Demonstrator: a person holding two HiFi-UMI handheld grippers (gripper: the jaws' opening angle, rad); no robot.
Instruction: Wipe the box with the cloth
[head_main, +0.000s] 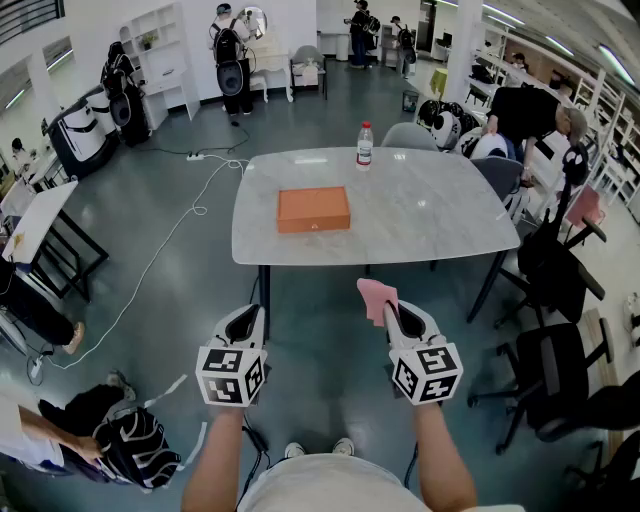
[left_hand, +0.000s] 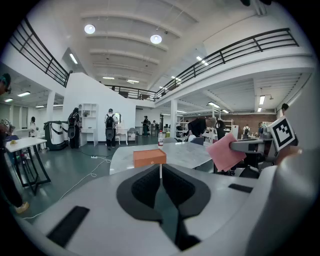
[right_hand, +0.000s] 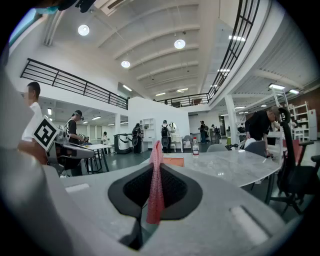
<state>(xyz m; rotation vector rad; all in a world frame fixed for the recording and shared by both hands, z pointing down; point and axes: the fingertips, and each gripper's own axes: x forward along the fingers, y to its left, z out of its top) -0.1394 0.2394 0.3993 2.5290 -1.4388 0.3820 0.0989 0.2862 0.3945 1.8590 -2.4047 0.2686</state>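
A flat orange box (head_main: 314, 209) lies on the left half of a pale marble table (head_main: 420, 215); it also shows in the left gripper view as the orange box (left_hand: 149, 157). My right gripper (head_main: 388, 305) is held in the air in front of the table, short of its near edge, shut on a pink cloth (head_main: 376, 297). The cloth (right_hand: 156, 185) stands edge-on between the jaws in the right gripper view. My left gripper (head_main: 257, 312) hangs beside it, shut and empty, and from it the pink cloth (left_hand: 225, 152) shows at the right.
A water bottle (head_main: 365, 145) with a red cap stands at the table's far edge. Office chairs (head_main: 548, 355) crowd the right side. A white cable (head_main: 165, 245) runs across the floor at left, near a side table (head_main: 38, 222). People stand far back.
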